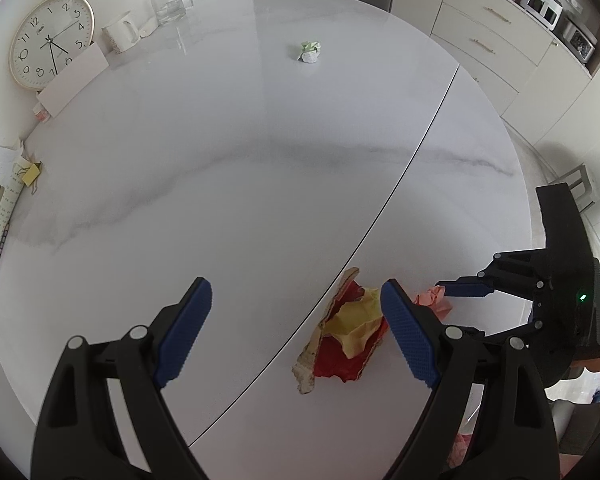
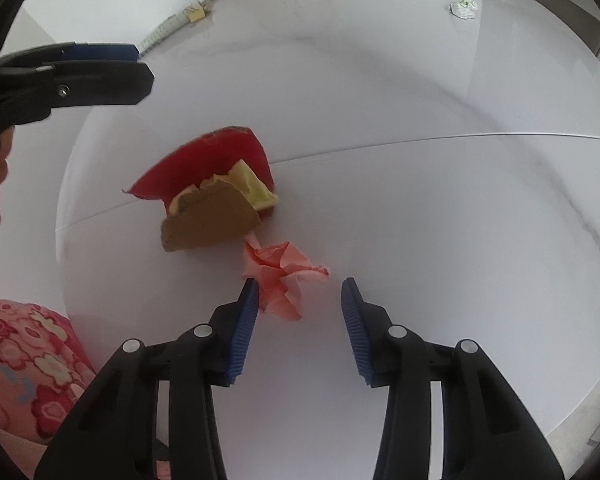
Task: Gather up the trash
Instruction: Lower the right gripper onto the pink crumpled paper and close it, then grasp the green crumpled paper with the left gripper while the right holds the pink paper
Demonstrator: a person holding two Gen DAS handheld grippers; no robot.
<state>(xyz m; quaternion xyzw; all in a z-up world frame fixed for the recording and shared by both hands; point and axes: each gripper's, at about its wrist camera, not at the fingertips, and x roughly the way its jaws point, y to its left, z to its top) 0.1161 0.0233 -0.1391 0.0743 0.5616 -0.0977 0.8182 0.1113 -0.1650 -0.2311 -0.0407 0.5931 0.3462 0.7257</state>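
Note:
A pile of trash, red paper with a crumpled yellow sheet and a torn brown cardboard strip (image 1: 348, 332), lies on the white marble table (image 1: 220, 168); it also shows in the right wrist view (image 2: 216, 196). A crumpled pink paper (image 2: 280, 276) lies just beside it, partly between my right gripper's pads; it shows in the left wrist view (image 1: 432, 298) too. A small crumpled green-white paper (image 1: 310, 52) lies far across the table, also in the right wrist view (image 2: 463, 8). My left gripper (image 1: 296, 300) is open, hovering near the pile. My right gripper (image 2: 300, 292) is open at the pink paper.
A wall clock (image 1: 50, 40), a white box (image 1: 74, 78), a mug (image 1: 120, 32) and a glass container (image 1: 170, 0) stand at the table's far left. Papers and a pen (image 1: 4, 208) lie at the left edge. Cabinets (image 1: 500, 40) stand at right. Floral fabric (image 2: 24, 364) shows at lower left.

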